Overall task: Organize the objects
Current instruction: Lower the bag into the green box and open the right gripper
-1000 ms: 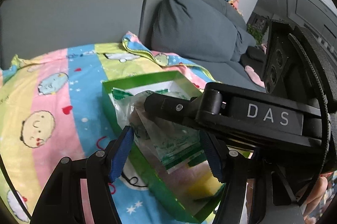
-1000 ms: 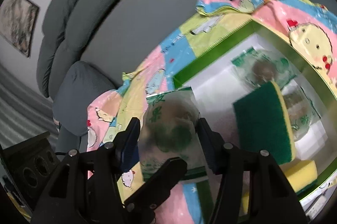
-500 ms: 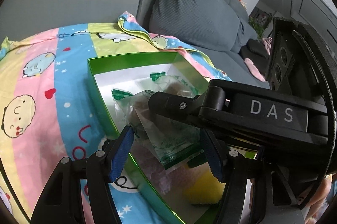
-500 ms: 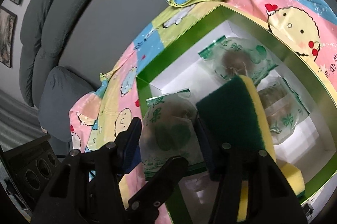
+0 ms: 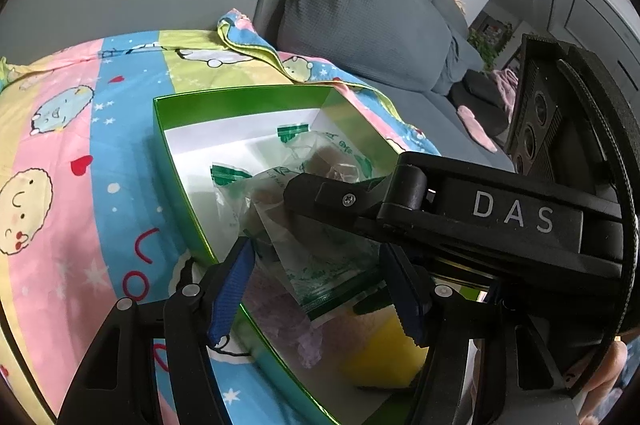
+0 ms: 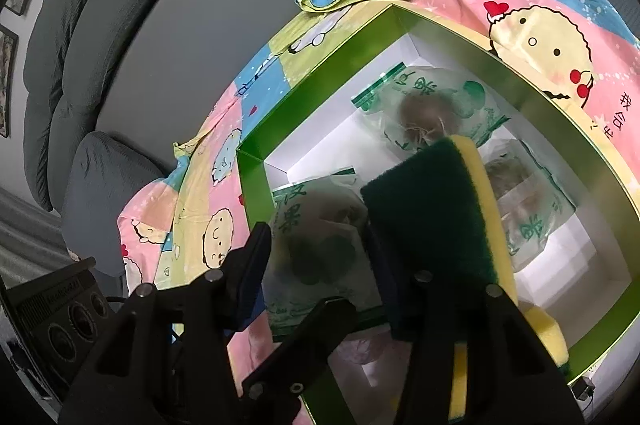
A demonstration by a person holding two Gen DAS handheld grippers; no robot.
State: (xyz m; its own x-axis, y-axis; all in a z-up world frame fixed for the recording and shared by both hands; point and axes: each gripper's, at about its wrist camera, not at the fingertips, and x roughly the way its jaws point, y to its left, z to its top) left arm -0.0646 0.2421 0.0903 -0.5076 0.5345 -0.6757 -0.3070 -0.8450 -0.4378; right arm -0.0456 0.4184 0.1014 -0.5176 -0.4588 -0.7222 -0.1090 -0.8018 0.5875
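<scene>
Packet [image 6: 316, 249], crinkly plastic film, light and slippery, lower centre over the green box [image 6: 316, 97]; we judge its sealed edge the surest hold. Right hand-held gripper [image 6: 320, 257] pinching it; left hand-held gripper [image 5: 316, 281] spread.

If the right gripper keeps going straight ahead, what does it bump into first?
Probably nothing new: the right gripper already has a clear snack packet between its fingers. Straight beyond lies the green box and its white floor, though depth is unclear.

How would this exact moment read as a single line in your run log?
left gripper: open, empty | right gripper: shut on snack packet, over green box | box holds: two packets, sponge
</scene>
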